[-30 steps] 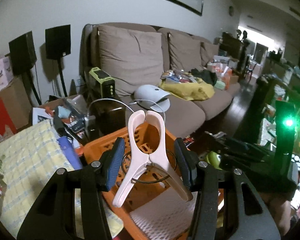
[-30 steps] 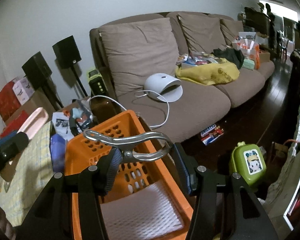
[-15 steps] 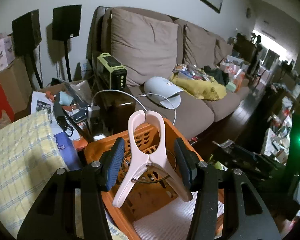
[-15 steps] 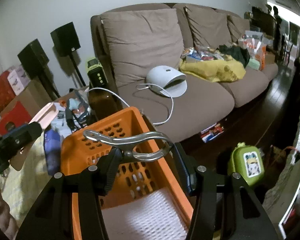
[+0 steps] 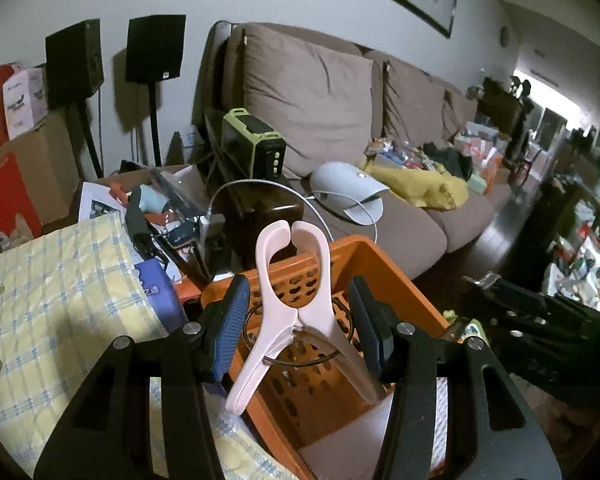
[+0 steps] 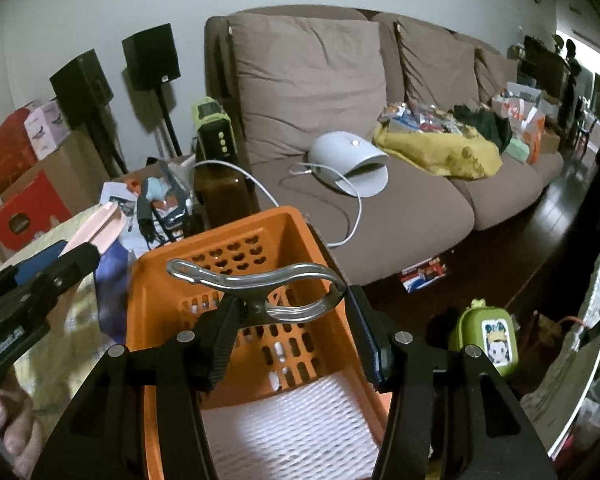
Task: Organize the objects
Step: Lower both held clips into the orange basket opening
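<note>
pink plastic clip [image 5: 296,308]: clamped in left claw [image 5: 298,324], upright, over orange basket's [image 5: 396,280] near-left part | metal clip [image 6: 260,284]: gripped crosswise by right claw [image 6: 288,328], above basket interior | white foam liner [image 6: 292,428]: on basket floor | yellow checked cloth [image 5: 48,300]: left of basket | brown sofa [image 6: 380,200]: behind basket

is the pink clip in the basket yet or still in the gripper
Not in the basket. The pink clip sits clamped between the left gripper fingers, above the orange basket.
</note>
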The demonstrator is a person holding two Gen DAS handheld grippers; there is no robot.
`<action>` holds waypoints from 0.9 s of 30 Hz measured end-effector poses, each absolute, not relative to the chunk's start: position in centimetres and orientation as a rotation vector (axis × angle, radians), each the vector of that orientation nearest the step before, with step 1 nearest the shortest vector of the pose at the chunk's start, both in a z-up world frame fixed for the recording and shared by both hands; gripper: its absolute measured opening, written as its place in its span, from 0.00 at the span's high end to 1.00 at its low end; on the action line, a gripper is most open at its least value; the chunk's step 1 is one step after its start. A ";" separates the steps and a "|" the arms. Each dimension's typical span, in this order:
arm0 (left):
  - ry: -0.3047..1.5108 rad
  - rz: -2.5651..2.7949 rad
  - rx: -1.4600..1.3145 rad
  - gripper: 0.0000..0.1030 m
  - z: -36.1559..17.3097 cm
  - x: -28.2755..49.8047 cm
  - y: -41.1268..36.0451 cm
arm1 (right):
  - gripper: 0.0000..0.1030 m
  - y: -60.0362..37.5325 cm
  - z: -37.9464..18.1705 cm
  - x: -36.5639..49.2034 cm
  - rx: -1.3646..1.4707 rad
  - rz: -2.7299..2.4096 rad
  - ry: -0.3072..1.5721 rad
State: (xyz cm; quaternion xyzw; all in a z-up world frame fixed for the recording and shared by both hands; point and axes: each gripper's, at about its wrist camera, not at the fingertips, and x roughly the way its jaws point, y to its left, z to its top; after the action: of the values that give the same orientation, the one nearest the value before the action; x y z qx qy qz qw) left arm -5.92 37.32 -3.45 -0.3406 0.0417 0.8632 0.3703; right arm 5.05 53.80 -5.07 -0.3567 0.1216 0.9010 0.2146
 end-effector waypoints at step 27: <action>0.020 2.154 -1.005 0.53 -6.7 -8.4 39.3 | 0.48 56.3 -7.7 1.8 -1.088 2.480 0.419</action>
State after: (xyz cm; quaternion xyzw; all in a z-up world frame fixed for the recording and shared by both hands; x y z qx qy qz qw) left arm -8.42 39.27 -6.73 -0.3923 0.0078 0.8407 0.3732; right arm 1.82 56.34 -7.68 -0.3892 0.1498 0.8868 0.1991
